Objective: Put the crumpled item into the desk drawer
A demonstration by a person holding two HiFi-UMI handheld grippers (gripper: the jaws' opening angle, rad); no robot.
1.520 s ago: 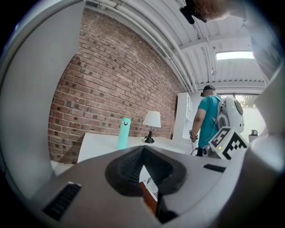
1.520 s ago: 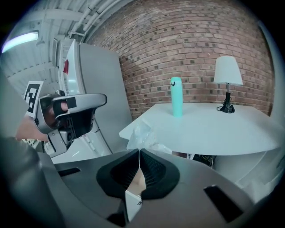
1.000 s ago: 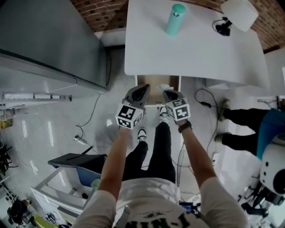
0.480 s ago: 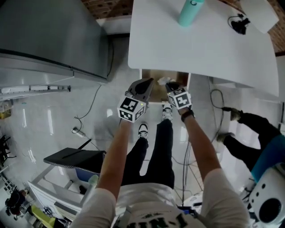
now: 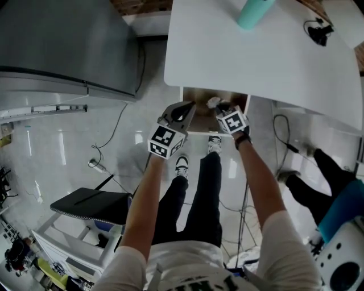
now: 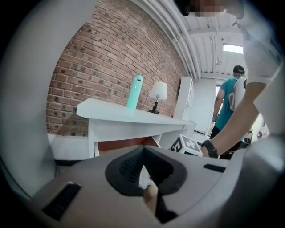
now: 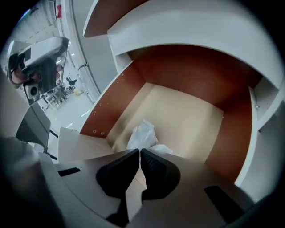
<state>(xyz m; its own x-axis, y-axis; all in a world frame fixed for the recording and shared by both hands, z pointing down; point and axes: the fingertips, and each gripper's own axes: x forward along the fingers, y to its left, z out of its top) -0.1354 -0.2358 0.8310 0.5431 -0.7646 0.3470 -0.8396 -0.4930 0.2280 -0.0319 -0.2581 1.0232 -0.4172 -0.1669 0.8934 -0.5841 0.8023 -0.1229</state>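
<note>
**Supervisor:** Report the right claw.

**Operator:** I read the right gripper [image 7: 139, 152] as clenched. Its two dark pads [image 7: 153, 164] stand together with only a hairline between them. The crumpled item [image 7: 143, 132], white and wrinkled, sticks out past the pad tips on both sides, so I log it as grasped by one edge.

**Supervisor:** Where is the item relative to the drawer?

**Operator:** The drawer [image 7: 187, 111] stands open. The item hangs inside its opening, above the pale floor. In the head view it sits about mid-width between the drawer's side walls. I cannot tell whether it touches the floor.

**Supervisor:** And the left claw?

**Operator:** The left gripper [image 6: 143, 151] is closed as well, with its pad tips meeting. I see nothing clamped at the tips. A pale patch shows in the gap behind them, and I cannot identify it. In the head view this gripper lies at the drawer's left edge, near the front. I cannot confirm contact with the drawer.

**Supervisor:** What else is around the drawer?

**Operator:** The white desk [image 5: 256, 62] covers the drawer's rear. A teal bottle [image 5: 255, 11] stands on the desk top, well behind the drawer.
</note>
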